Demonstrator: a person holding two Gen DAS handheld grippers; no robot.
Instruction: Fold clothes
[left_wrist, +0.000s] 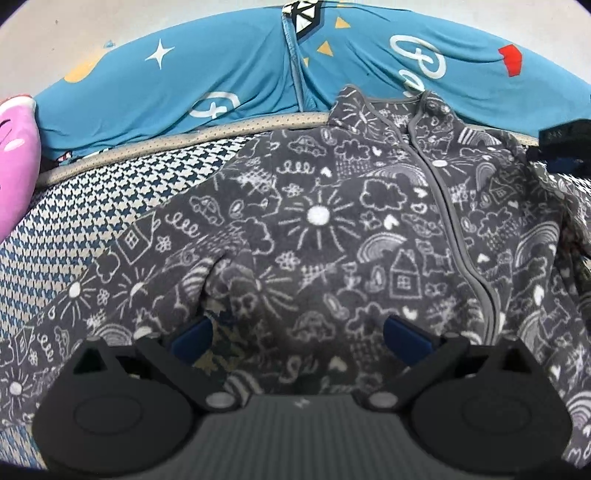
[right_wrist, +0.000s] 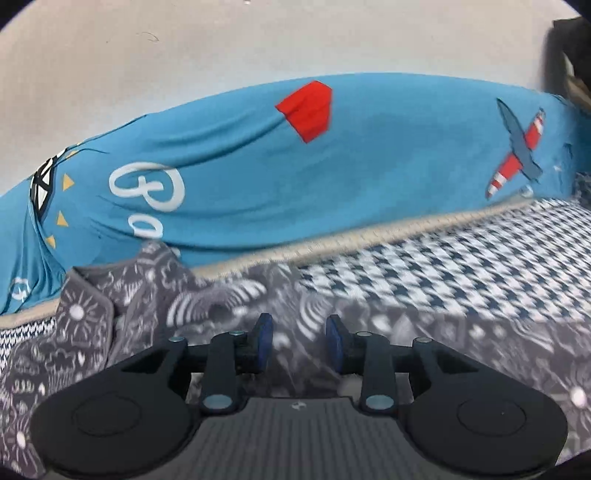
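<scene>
From the left wrist camera, the left gripper (left_wrist: 297, 338) is hovering low over a grey fleece jacket (left_wrist: 332, 229) printed with white doodles of suns, houses and rainbows. Its blue-padded fingers (left_wrist: 404, 338) are standing wide apart with nothing between them. The jacket is lying spread front-up on a houndstooth cushion (left_wrist: 92, 221), its zipper (left_wrist: 454, 229) running away from the camera toward the collar, and one sleeve is stretching off to the lower left. The gripper is sitting over the hem area, left of the zipper. Behind the cushion a blue printed cover (left_wrist: 229, 77) is draping the backrest, and a pink plush thing (left_wrist: 14, 162) is showing at the left edge. The other gripper (left_wrist: 561, 144) is appearing dark at the far right, beside the jacket's shoulder.

From the right wrist camera, the right gripper (right_wrist: 299, 336) is pointing across the jacket (right_wrist: 155, 306), which is lying directly beneath and ahead of its fingers (right_wrist: 264, 338). The jaws are parted by a moderate gap, clamping nothing. This view is blurred, so the print is reading only as streaks. It is showing more bare cushion (right_wrist: 461, 266) to the right, plus a red-and-white aeroplane (right_wrist: 517, 151) on the cover (right_wrist: 388, 155), which the left view is not showing.
</scene>
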